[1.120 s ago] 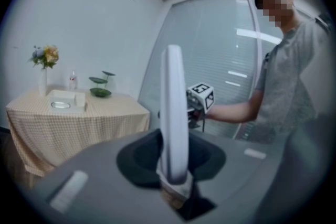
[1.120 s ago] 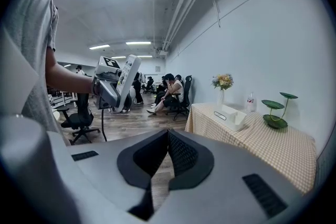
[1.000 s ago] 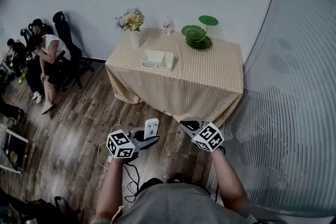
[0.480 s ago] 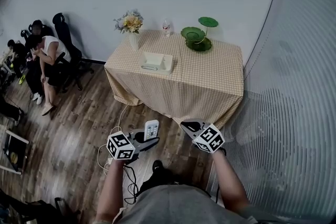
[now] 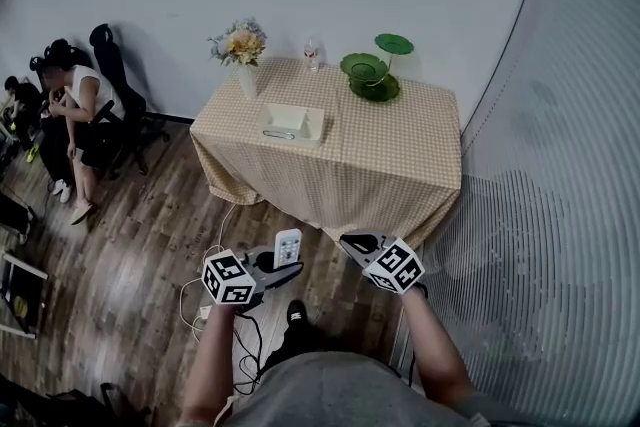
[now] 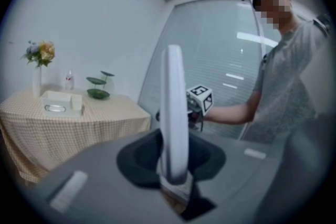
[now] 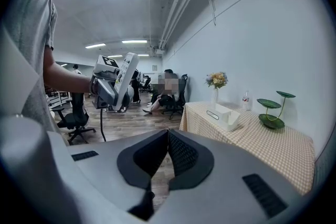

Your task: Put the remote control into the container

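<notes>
Grey left gripper (image 5: 283, 267): held low in front of the person's body on an outstretched forearm and angled inward toward the other gripper. Its jaws are partly closed and clamp the lower end of the remote control.
Right gripper (image 5: 352, 239): level with the left one and near it, also angled inward. Its jaws are closed tip to tip with nothing between them.
Remote control (image 5: 288, 245): white and slim, standing upright out of the left jaws above the wood floor (image 5: 130, 245), well apart from the container.
Table (image 5: 400, 165): draped in a beige checked cloth, ahead of both grippers.
Container (image 5: 292, 122): a white shallow box on the near left part of the tabletop.
Back of table: a vase of flowers (image 5: 240, 50), a small bottle (image 5: 311, 50) and a green tiered dish (image 5: 375, 70).
Left gripper view: shows the remote edge-on as a thin white strip, with the right gripper's marker cube behind it.
Right gripper view: shows the remote's button face, which the left gripper view does not.
Head view: the only one showing both forearms together.
</notes>
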`<state>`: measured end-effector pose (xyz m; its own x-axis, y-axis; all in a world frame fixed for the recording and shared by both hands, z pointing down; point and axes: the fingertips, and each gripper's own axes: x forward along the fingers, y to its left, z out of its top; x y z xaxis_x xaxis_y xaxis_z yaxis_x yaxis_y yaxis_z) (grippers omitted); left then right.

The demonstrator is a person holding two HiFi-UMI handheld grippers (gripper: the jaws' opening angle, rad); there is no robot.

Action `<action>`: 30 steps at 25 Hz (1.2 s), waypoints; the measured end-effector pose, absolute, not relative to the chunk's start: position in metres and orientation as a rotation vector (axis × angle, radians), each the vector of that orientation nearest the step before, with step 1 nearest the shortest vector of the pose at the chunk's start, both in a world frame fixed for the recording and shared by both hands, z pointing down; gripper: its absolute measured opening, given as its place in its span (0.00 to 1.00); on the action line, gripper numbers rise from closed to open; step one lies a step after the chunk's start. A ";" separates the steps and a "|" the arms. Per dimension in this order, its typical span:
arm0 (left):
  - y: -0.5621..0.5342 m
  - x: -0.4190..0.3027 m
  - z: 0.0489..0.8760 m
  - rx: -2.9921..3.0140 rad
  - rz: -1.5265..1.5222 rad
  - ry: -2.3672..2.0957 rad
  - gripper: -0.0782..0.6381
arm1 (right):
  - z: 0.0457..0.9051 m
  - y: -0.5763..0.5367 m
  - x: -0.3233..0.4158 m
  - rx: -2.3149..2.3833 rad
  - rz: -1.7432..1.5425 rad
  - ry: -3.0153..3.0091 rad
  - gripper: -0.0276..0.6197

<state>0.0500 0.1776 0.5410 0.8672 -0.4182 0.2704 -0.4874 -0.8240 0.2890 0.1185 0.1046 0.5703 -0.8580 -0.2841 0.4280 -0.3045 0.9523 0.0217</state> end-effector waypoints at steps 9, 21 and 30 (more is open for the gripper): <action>0.145 0.040 0.548 2.678 0.274 -0.628 0.23 | 0.577 0.077 0.110 0.437 0.091 -2.639 0.07; 0.092 0.012 0.547 2.692 0.280 -0.560 0.23 | 0.582 0.030 0.082 0.459 0.106 -2.602 0.07; 0.065 -0.013 0.547 2.706 0.277 -0.512 0.23 | 0.578 0.006 0.056 0.494 0.103 -2.591 0.07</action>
<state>-0.0131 0.0647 0.5470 0.9147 -0.3125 0.2562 -0.3856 -0.8648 0.3217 0.0559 0.0060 0.5781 -0.8110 -0.3260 0.4857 -0.3634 0.9314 0.0183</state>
